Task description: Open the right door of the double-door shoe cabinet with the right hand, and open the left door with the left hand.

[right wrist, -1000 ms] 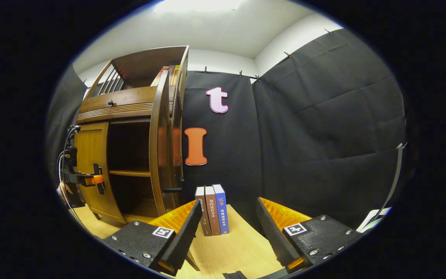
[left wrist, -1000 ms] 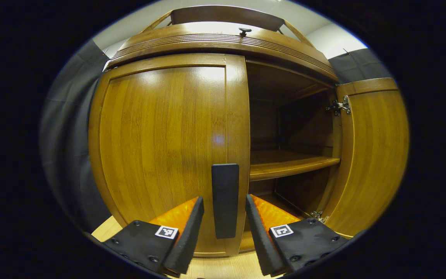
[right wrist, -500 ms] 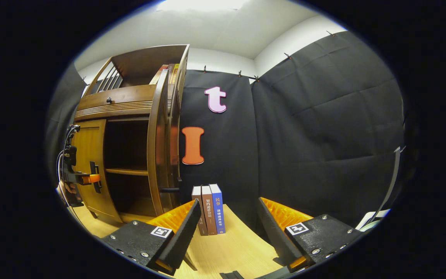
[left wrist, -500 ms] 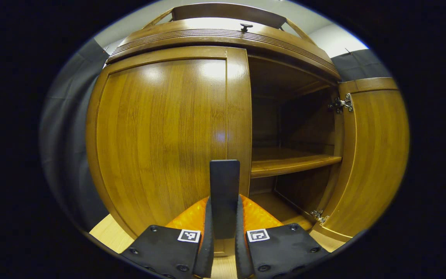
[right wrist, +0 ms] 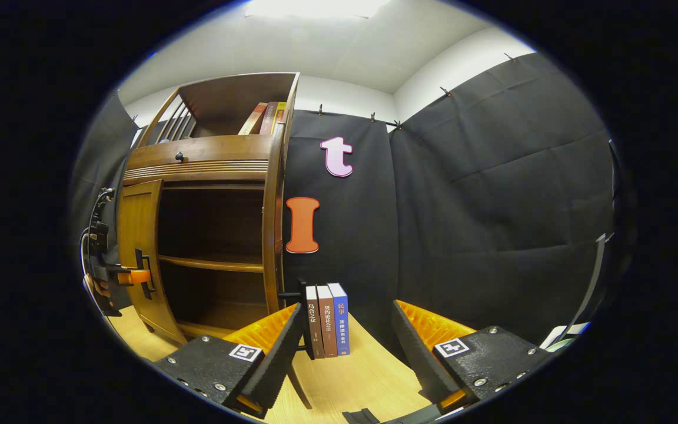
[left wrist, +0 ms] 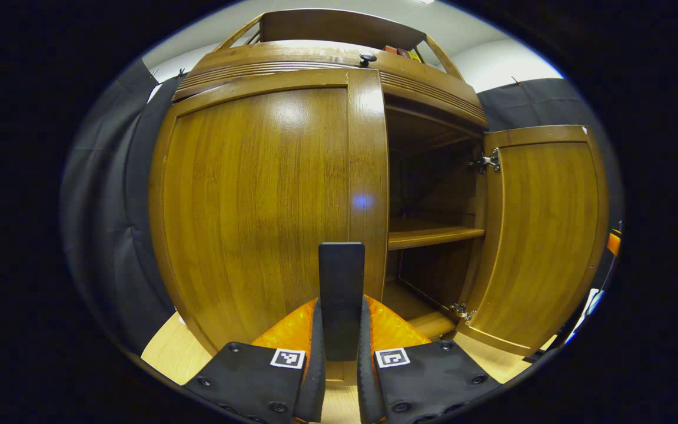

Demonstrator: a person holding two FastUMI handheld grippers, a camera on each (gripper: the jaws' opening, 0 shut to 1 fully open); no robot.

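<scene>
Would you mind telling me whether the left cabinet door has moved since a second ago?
Yes. In the right gripper view the left door has swung outward from the cabinet frame, pulled by the left gripper clamped on its black handle.

Glossy brown wood-grain left door [left wrist: 256, 206], black handle [left wrist: 342, 294], orange-and-black left claw [left wrist: 339, 359], 3 brown, brown and blue books [right wrist: 327, 321]

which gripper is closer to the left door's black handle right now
Left. The left gripper is shut on the left door handle, both fingers pressing its sides. The right gripper is open, off to the cabinet's right by the standing books.
</scene>
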